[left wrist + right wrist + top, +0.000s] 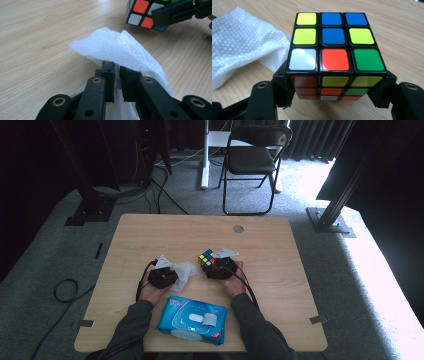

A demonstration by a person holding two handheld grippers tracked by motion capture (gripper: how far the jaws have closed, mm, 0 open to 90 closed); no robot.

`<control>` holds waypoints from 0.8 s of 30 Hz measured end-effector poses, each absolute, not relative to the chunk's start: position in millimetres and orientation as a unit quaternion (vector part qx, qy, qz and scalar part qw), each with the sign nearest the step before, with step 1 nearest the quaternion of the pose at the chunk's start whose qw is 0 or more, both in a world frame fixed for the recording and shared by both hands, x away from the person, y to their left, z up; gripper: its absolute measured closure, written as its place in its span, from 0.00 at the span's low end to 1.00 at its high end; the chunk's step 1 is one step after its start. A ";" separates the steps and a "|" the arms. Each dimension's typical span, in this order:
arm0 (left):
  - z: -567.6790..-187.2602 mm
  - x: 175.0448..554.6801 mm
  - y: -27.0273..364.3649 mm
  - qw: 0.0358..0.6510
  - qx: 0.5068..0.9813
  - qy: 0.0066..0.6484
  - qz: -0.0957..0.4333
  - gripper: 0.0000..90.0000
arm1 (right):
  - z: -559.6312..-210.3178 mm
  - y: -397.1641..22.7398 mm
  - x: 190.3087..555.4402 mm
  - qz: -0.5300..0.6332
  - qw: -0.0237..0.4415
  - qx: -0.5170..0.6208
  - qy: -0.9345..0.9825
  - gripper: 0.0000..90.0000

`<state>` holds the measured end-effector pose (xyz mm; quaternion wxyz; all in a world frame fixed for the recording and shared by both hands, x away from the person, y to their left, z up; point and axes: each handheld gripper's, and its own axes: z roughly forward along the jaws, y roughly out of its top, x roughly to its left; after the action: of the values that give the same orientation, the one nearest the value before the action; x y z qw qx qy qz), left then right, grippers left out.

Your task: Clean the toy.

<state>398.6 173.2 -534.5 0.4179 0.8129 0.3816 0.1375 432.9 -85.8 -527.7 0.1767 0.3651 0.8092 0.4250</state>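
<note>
Your left gripper: jaws nearly together, pinching white textured wipe. Your right gripper: jaws clamped on multicoloured plastic puzzle cube. Cube sits just beyond wipe, toward your right; left hand nearer wipe.

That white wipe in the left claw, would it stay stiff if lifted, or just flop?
Probably flop: the white wipe already folds and droops over the left claw that pinches it. It looks thin and quilted, so likely very light and easily crumpled. Pushed against the cube, it would probably bunch up rather than slide.
</note>
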 end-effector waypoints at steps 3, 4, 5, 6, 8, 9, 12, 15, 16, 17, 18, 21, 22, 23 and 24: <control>-536.5 398.4 171.7 0.416 0.814 0.381 0.136 0.91 | -529.7 -85.2 434.0 0.421 0.178 0.369 0.810 0.38; -536.8 398.4 171.6 0.416 0.814 0.381 0.136 0.91 | -530.5 -84.7 434.1 0.419 0.178 0.372 0.809 0.38; -537.3 398.4 171.4 0.416 0.814 0.381 0.136 0.91 | -530.8 -84.5 434.2 0.419 0.178 0.372 0.809 0.38; -537.6 398.4 171.3 0.416 0.814 0.381 0.136 0.91 | -531.5 -84.2 434.4 0.418 0.178 0.372 0.810 0.38; -538.3 398.2 171.5 0.416 0.814 0.382 0.135 0.91 | -532.3 -83.5 434.4 0.414 0.179 0.372 0.811 0.38; -538.7 398.2 171.6 0.416 0.814 0.382 0.135 0.91 | -533.0 -83.3 434.6 0.413 0.177 0.372 0.812 0.38; -539.2 398.0 171.7 0.416 0.814 0.382 0.135 0.91 | -535.1 -82.6 435.2 0.411 0.177 0.377 0.811 0.38; -539.4 398.0 171.7 0.416 0.815 0.382 0.134 0.91 | -537.2 -82.1 435.6 0.406 0.176 0.381 0.812 0.38; -539.4 397.9 171.6 0.416 0.814 0.382 0.134 0.91 | -538.0 -81.8 435.8 0.405 0.175 0.382 0.812 0.38; -539.4 397.9 171.6 0.416 0.814 0.382 0.134 0.91 | -538.0 -81.8 435.8 0.405 0.175 0.382 0.812 0.38; -539.6 397.8 171.6 0.416 0.814 0.382 0.133 0.91 | -538.7 -81.6 435.9 0.403 0.174 0.384 0.812 0.38; -540.1 397.8 171.4 0.415 0.815 0.381 0.133 0.91 | -541.7 -80.6 436.3 0.397 0.173 0.390 0.813 0.38; -540.2 397.8 171.4 0.416 0.815 0.381 0.133 0.91 | -542.3 -80.3 436.1 0.395 0.171 0.390 0.814 0.38; -540.2 397.8 171.4 0.416 0.815 0.381 0.133 0.91 | -542.4 -80.1 435.8 0.395 0.173 0.389 0.814 0.38; -540.2 397.9 171.4 0.416 0.815 0.381 0.133 0.91 | -542.4 -79.9 435.7 0.395 0.173 0.390 0.814 0.38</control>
<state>397.9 171.4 -540.2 0.4155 0.8152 0.3811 0.1327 435.7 -79.9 -542.4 0.1728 0.3898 0.8136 0.3952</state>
